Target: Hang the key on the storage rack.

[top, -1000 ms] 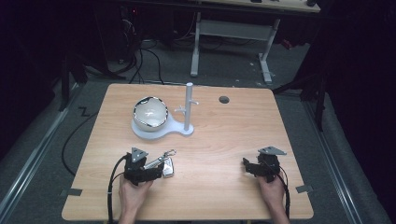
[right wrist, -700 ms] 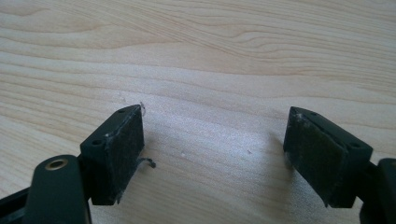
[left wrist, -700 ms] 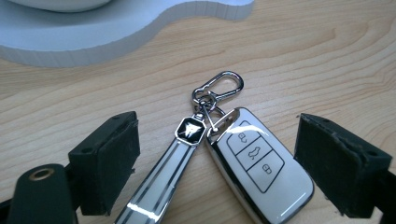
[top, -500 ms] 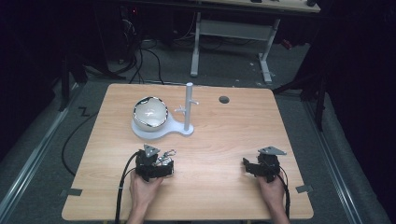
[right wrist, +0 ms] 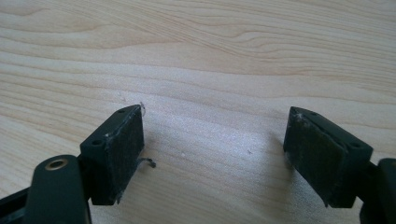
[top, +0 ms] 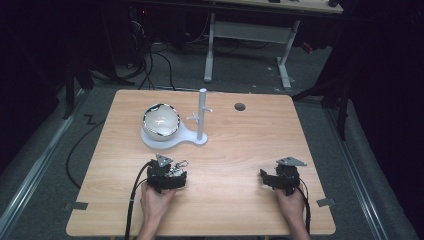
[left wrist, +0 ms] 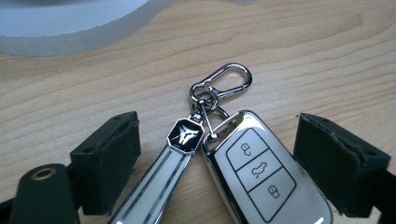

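While my hands rest near the front edge of the table (top: 240, 150), most of its pale wood-grain top lies bare, matte and smooth, with one dark round hole near the far edge. I keep the work close to me so both tongs reach it without stretching.

Beyond my left hand stands the stand (top: 172, 137), a white plastic base with a slim upright post and short pegs, which look meant for hanging something from. On its wide end sits the bowl (top: 161, 120), round, glossy and reflective, near the post but apart from it.

My left tongs (top: 167, 176) lie low on the wood just short of the stand, jaws spread wide and gripping nothing. I have them astride the key fob (left wrist: 261, 168) so the pads can close on its sides; it lies flat between them, touching neither pad as far as I can tell. It is a rounded white shell with a chrome rim and three dark buttons. Beside it lies the strap (left wrist: 156, 184), a flat white band with dark stripes and a black eight-sided badge. Both join a small ring and the clip (left wrist: 224, 81), a polished metal snap hook that points toward the stand.

My right tongs (top: 280, 179) wait well apart, also wide open and empty, their black rubbery pads over bare wood.
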Demonstrator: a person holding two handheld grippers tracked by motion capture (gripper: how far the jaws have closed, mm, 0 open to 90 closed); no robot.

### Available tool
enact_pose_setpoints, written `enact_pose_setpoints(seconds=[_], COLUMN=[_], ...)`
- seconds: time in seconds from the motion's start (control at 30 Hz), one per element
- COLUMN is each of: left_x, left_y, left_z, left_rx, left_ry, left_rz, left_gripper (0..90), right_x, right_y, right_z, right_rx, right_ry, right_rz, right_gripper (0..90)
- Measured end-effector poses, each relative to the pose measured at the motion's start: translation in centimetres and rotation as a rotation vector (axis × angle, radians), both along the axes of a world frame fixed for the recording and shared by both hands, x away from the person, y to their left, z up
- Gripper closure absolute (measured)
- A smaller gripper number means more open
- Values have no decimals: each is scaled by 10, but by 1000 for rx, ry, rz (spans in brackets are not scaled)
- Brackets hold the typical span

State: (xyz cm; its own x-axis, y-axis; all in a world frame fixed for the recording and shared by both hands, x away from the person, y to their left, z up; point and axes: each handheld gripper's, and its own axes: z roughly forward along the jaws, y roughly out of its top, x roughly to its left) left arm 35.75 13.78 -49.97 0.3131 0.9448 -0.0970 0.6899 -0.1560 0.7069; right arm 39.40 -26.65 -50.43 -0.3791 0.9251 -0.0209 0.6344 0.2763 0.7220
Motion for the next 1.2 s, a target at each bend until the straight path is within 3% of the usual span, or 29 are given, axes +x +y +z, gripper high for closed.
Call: enact_pose_setpoints(seconds=[0.27, 0.4, 0.8, 1.2], left_x=[1, 2, 4, 0], left_y=[2, 1, 5, 5], left_z=[-1, 0, 1, 2], left_rx=[43, 95, 96, 109], left_ry=[-11, -9, -10, -47], left_rz=[-5, -12, -34, -45], left_gripper=[256, 295, 343, 378], right_x=[0, 0, 0, 0], right_y=[0, 0, 0, 0], right_z=[0, 0, 0, 0], right_rx=[0, 0, 0, 0], right_ry=[0, 0, 0, 0], right_rz=[0, 0, 0, 0], right_gripper=[203, 203, 203, 203])
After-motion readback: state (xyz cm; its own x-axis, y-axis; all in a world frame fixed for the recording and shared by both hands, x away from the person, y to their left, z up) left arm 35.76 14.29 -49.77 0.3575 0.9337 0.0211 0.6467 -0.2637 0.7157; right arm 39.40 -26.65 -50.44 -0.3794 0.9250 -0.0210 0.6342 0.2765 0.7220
